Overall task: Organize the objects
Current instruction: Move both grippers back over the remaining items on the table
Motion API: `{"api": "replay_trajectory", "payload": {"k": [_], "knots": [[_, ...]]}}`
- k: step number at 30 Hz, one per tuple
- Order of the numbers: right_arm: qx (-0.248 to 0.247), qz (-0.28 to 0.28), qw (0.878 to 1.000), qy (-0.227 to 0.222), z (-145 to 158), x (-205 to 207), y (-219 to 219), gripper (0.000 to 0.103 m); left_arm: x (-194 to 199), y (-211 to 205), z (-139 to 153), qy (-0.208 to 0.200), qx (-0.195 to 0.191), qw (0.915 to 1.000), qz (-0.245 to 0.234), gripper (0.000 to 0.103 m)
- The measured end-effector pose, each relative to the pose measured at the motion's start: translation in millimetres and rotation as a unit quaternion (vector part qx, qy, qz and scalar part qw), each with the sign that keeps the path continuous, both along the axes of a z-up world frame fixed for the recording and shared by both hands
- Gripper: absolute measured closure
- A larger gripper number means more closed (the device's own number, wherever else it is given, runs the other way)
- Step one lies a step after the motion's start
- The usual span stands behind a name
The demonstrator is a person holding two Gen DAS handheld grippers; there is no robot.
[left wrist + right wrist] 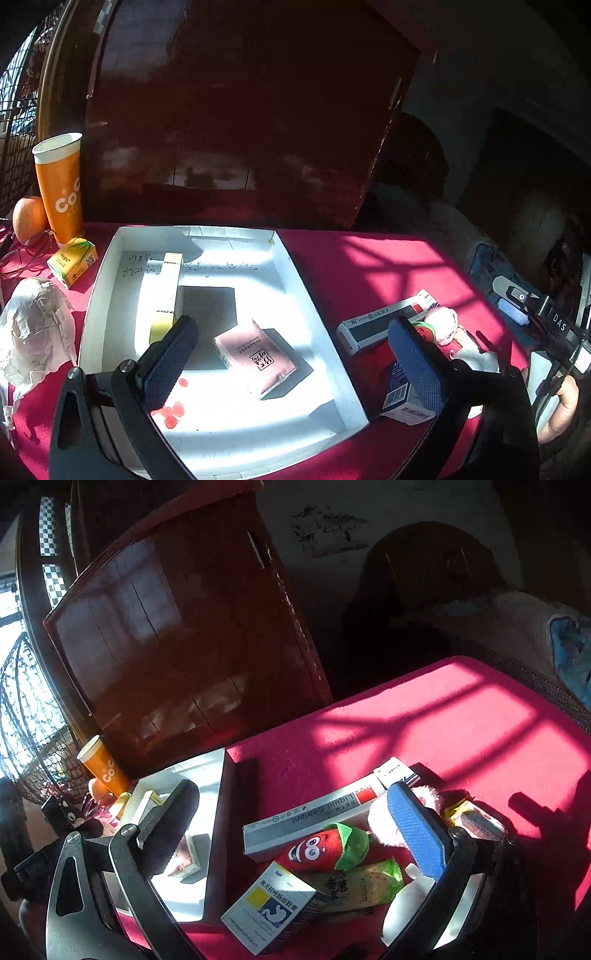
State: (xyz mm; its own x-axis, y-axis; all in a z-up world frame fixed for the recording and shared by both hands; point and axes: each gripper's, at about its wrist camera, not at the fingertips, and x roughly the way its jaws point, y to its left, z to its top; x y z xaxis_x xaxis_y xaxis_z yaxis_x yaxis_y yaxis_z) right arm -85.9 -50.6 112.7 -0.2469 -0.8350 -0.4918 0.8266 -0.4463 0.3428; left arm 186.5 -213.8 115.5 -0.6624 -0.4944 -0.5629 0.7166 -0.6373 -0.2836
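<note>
A white open box [110, 266] lies on the red table; it also shows in the right wrist view [216, 771]. In it lie a pink packet [258, 360] and a white and yellow carton [164, 291]. My left gripper [291, 354] is open and empty over the box's near part. My right gripper [295, 823] is open and empty above a pile: a grey Liquid Sealant box [310, 819], a red strawberry plush [321, 849], a blue and white medicine box [273, 904], a green snack packet [369, 882] and a pink fluffy toy [384, 823]. The right gripper also shows in the left wrist view [532, 314].
An orange paper cup [61, 184], an orange fruit [27, 218], a yellow juice carton [74, 260], glasses and a crumpled white bag [37, 325] stand left of the box. A dark wooden board [240, 110] stands behind the table. Red cloth [443, 720] stretches far right.
</note>
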Motion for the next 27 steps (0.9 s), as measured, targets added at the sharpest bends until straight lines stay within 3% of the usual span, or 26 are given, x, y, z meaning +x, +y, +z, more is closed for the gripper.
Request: {"api": "replay_trajectory", "payload": {"k": [9, 15, 18, 22, 27], "knots": [[0.052, -0.06, 0.997, -0.005, -38, -44, 60, 0.0, -47, 41, -42, -0.018, 0.044, 0.9944, -0.095, 0.0], [0.064, -0.099, 0.993, -0.027, -58, -68, 89, 0.0, -64, 60, -38, -0.034, 0.058, 0.9898, -0.126, 0.0], [0.054, -0.109, 0.992, -0.033, -57, -76, 99, 0.0, -73, 63, -5, -0.024, 0.11, 0.983, -0.145, 0.0], [0.033, -0.119, 0.992, -0.036, -47, -81, 108, 0.0, -86, 88, 72, 0.02, 0.166, 0.9668, -0.193, 0.0], [0.016, -0.133, 0.99, -0.036, -41, -86, 120, 0.0, -98, 158, 170, 0.072, 0.137, 0.9475, -0.28, 0.0]]}}
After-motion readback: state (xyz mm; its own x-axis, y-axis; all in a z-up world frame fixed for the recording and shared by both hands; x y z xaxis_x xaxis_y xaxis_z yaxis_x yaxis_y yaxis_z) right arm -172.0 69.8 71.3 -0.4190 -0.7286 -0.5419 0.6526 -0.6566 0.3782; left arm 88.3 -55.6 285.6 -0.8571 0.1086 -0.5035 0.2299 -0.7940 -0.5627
